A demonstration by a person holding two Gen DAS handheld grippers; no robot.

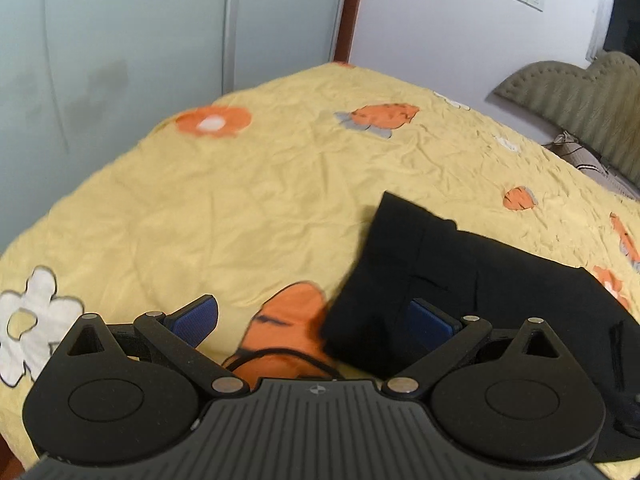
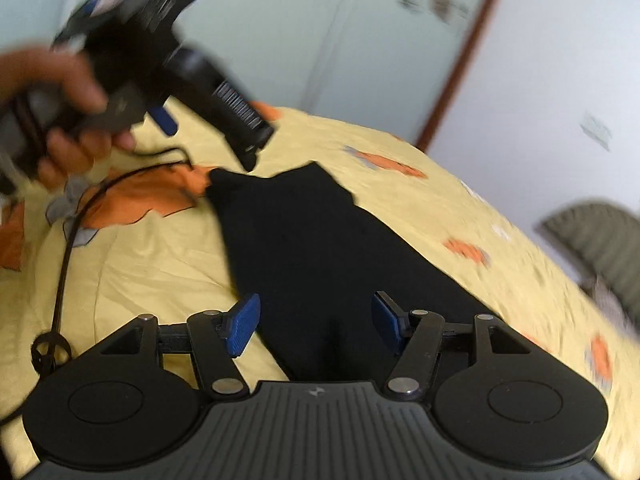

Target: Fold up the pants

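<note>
The black pants [image 1: 460, 284] lie folded on the yellow bedspread [image 1: 240, 208], at the lower right in the left wrist view. My left gripper [image 1: 312, 320] is open and empty, hovering over the pants' left edge, its right pad [image 1: 430, 322] above the cloth. In the right wrist view the pants [image 2: 320, 248] stretch away from me in a long strip. My right gripper [image 2: 316, 324] is open and empty just above their near end. The left gripper [image 2: 160, 60], held in a hand, shows raised above the pants' far end.
The bedspread [image 2: 140, 272] has orange and white flower patches. A black cable [image 2: 64, 264] trails over it at the left. A grey headboard [image 1: 580, 100] and a pillow stand at the right. Pale wardrobe doors [image 1: 120, 40] rise behind the bed.
</note>
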